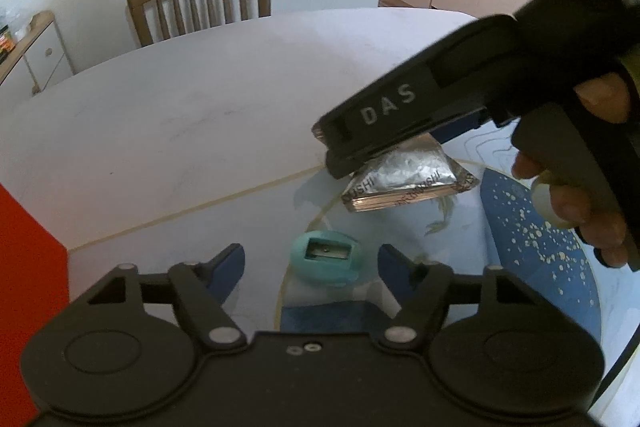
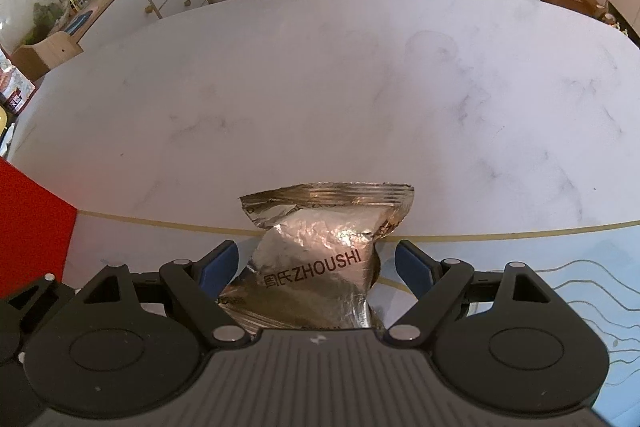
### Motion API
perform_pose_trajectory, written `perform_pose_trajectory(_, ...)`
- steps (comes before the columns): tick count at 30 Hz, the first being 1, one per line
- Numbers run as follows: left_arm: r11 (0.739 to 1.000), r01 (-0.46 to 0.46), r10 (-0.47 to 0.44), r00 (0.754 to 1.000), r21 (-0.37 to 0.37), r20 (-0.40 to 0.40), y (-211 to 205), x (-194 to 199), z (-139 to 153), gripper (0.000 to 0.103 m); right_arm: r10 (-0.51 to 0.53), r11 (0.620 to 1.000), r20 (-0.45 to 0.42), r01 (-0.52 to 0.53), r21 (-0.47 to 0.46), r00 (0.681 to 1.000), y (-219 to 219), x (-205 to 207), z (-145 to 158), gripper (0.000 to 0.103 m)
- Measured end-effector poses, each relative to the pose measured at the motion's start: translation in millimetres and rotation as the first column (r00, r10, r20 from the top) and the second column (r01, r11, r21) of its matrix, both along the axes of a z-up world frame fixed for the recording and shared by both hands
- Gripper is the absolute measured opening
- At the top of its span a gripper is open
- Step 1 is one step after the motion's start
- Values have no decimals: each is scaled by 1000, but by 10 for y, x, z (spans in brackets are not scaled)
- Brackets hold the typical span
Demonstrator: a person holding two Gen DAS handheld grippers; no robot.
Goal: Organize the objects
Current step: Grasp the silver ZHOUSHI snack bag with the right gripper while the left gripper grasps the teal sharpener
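White table | foil packet between wide-spread right gripper | left gripper spread, empty

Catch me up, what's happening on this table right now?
A person works two handheld grippers over a white marble table. The right gripper has its jaws spread around a silver foil ZHOUSHI snack packet; whether the packet is gripped, the views don't settle. The left gripper is open, jaws either side of a teal pencil sharpener lying on a patterned mat.
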State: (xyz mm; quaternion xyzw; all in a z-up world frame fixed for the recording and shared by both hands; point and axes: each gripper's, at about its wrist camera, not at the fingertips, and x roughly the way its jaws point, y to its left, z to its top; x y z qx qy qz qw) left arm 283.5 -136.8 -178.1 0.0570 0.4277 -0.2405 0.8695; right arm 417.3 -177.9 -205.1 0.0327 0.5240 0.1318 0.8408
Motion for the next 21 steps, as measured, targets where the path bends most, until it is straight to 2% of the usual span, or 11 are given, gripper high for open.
perform_pose_trajectory(4,1000,21,-22,1000,4,5,-40,-12,-8,47,4,1000,3,-4,0,1000,17,-19,6,81)
perform_pose_trajectory(7,999,39,-39,999,14,14,-63,-27,1,38,10,1000,1,-10,14,1000,15,-23,24,73)
perform_pose_trajectory(11,999,40,-40,999,18,15,-90,-44,-3,38,15,1000,11,-15,7,1000,28,-57,49,68)
perform_pose_trajectory(15,999,41,-41,999,20,15,-105,-66,8,37,7,1000,21,-7,4,1000,15,-71,86,51)
perform_pose_trajectory(21,1000,25,-25,1000,-5,-3,-59,-90,27,37,-7,1000,28,7,9,1000,-34,-173,141,47)
